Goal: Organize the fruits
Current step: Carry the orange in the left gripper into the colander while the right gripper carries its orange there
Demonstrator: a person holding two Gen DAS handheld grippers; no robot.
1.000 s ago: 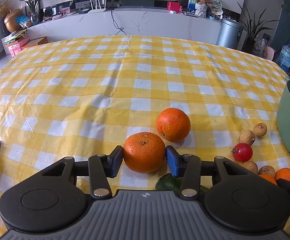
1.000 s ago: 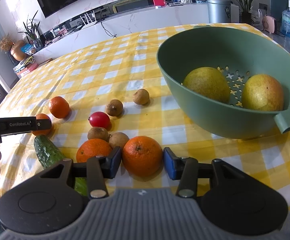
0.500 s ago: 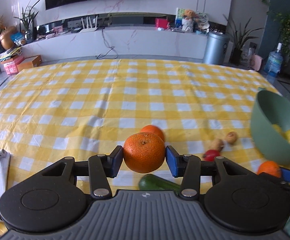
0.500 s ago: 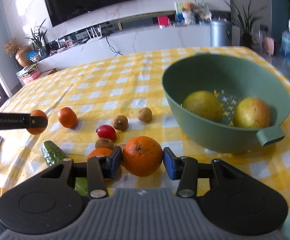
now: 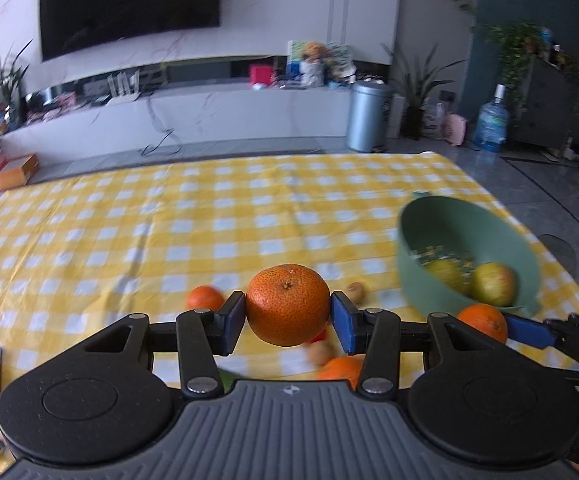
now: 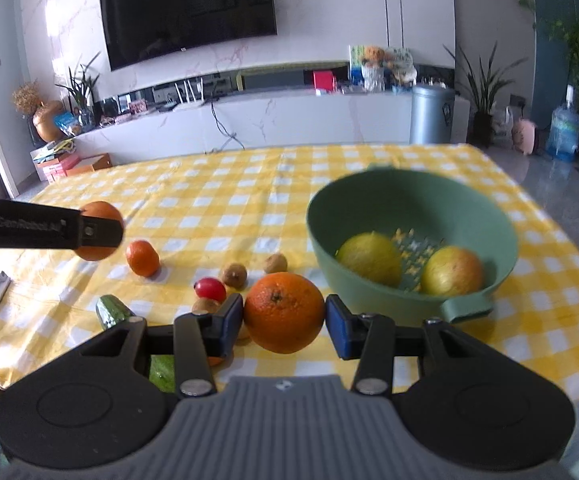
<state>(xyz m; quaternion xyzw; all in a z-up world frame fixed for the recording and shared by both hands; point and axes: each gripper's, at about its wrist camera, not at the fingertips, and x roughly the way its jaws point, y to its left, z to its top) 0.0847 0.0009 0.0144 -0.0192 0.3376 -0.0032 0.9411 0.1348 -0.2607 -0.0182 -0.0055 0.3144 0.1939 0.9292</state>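
We see our left gripper (image 5: 288, 317) clamped on a speckled orange (image 5: 288, 304) above the checked tablecloth (image 5: 169, 224), our right gripper (image 6: 284, 321) clamped on a smooth orange (image 6: 284, 318), and, rightmost, the green colander bowl (image 6: 373, 300) holding two yellow fruits (image 6: 369, 258).

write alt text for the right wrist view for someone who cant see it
The right gripper holds an orange between its blue pads, lifted above a yellow checked tablecloth. Just beyond it to the right sits a green colander bowl with two yellow-green fruits inside; smaller fruits and a cucumber lie to the left, where the left gripper holds another orange.
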